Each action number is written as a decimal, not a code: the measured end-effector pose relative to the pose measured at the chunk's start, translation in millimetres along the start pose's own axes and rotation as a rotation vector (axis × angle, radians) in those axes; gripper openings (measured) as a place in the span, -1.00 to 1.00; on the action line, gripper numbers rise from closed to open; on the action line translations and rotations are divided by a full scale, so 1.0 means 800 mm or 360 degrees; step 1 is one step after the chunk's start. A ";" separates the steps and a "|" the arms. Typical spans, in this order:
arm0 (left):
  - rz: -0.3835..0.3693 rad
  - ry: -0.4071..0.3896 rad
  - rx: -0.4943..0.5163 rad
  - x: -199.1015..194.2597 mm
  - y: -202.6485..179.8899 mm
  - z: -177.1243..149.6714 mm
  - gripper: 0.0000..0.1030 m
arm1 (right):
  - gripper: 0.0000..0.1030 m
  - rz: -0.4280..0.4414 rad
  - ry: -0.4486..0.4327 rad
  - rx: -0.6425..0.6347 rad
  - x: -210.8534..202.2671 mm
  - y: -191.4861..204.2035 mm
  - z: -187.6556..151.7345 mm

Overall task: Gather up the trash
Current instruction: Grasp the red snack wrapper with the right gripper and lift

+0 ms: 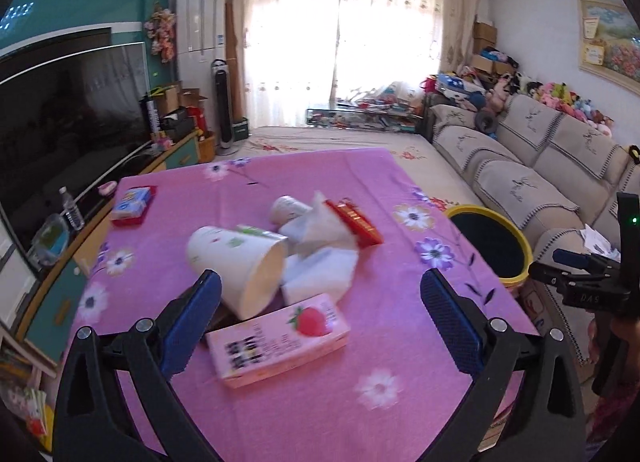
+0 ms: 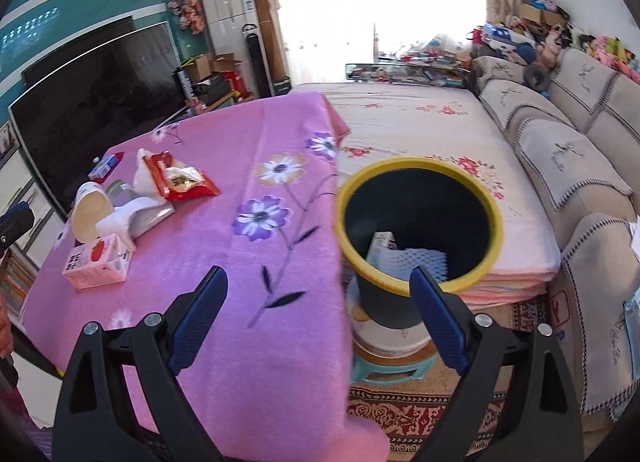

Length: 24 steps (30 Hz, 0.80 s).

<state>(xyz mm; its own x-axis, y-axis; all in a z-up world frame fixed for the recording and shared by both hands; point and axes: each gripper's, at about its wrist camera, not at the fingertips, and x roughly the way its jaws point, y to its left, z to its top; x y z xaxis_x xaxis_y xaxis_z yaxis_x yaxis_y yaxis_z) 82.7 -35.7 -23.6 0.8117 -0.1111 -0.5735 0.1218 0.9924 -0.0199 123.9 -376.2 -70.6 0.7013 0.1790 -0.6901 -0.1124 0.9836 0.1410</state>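
- Presently the left gripper hangs above the near edge of the table, its blue fingers spread wide with nothing clamped between them.
- Just beyond its fingers a pink strawberry carton lies flat near that edge; behind it a big paper cup lies tipped over, touching white tissues.
- Toward the middle of the table sit a small paper cup and a red snack wrapper.
- The right gripper stands at the table's right edge, fingers apart and empty.
- Beside that edge stands the yellow-rimmed bin, holding a carton and white foam netting.
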 end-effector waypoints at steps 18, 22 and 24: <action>0.0128 0.0042 -0.0183 -0.023 0.081 -0.031 0.91 | -0.04 0.0323 0.0032 -0.0503 0.127 0.182 0.088; 0.0108 0.0078 -0.0186 -0.013 0.075 -0.033 0.91 | -0.20 0.0288 0.0051 -0.0535 0.142 0.186 0.094; 0.0098 0.0095 -0.0188 -0.008 0.073 -0.034 0.91 | -0.33 0.0285 0.0061 -0.0547 0.146 0.188 0.096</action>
<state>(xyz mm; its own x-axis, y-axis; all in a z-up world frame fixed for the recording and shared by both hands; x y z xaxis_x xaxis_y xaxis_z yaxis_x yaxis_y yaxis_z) 69.3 24.3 -43.1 0.7797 -0.0497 -0.6241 0.0019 0.9970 -0.0771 243.2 -209.3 -75.6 0.6230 0.3429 -0.7030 -0.4646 0.8853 0.0201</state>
